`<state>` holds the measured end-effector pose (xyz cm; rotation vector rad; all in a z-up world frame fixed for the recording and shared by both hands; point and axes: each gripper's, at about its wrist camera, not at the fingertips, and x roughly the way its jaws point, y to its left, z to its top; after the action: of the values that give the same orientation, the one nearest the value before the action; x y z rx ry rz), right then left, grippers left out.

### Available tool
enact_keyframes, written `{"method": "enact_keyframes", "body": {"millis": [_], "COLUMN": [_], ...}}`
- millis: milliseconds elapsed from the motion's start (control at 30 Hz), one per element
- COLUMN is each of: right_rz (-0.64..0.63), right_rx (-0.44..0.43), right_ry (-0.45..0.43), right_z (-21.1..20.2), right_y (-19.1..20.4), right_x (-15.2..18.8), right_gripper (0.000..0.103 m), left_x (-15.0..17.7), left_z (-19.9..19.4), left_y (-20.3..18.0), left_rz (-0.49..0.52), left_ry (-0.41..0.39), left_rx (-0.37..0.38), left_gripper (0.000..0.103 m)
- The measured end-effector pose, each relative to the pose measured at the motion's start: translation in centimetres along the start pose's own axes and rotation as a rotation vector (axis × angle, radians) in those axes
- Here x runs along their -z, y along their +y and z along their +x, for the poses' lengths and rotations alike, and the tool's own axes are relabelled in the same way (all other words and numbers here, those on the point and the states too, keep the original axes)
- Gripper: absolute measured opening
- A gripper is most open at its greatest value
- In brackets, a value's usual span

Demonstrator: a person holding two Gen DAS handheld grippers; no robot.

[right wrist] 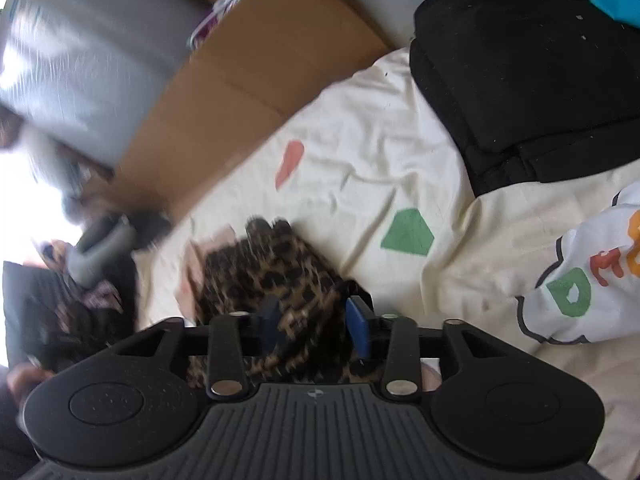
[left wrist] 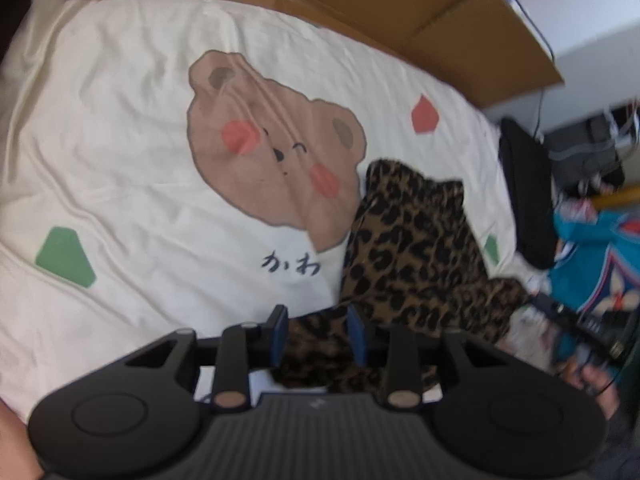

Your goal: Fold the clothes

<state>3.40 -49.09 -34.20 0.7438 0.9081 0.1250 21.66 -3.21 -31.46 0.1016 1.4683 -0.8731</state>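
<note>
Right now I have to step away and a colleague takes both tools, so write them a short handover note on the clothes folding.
Left tool: fingers apart, leopard-print garment bunched between them; a firm grip cannot be confirmed.
Right tool: the same, fingers apart with the same garment between them.
The garment lies crumpled on the cream bear-print sheet, beside the bear's face. A black bag sits at the sheet's far edge; a white printed item lies to the right.
Done: no neat fold visible.
Left: spread it flat, then fold.
</note>
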Motion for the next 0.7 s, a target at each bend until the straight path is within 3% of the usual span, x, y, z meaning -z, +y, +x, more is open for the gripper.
{"method": "enact_keyframes", "body": {"millis": [67, 200, 300, 533, 700], "right_rz": [-0.036, -0.093, -0.133, -0.190, -0.195], "right_rx": [0.027, 0.088, 0.122, 0.155, 0.168], "right_ry": [0.019, 0.047, 0.066, 0.093, 0.106], "right_z": [0.3, 1.2, 1.7, 2.2, 2.4], "right_y": [0.6, 1.3, 1.7, 2.1, 1.7], "right_x": [0.4, 0.9, 1.4, 2.3, 2.7], "right_gripper": [0.051, 0.051, 0.051, 0.051, 0.051], "left_x": [0.4, 1.0, 1.3, 2.6, 3.8], "left_z": [0.3, 0.7, 0.8, 1.5, 3.6], "left_y": [-0.1, 0.6, 0.9, 0.6, 0.2], "left_rz": [0.043, 0.051, 0.069, 0.128, 0.205], "left_ry": [0.004, 0.019, 0.032, 0.103, 0.173], "left_rx": [-0.018, -0.042, -0.067, -0.072, -0.122], "left_gripper": [0.040, 0.045, 0.056, 0.062, 0.062]}}
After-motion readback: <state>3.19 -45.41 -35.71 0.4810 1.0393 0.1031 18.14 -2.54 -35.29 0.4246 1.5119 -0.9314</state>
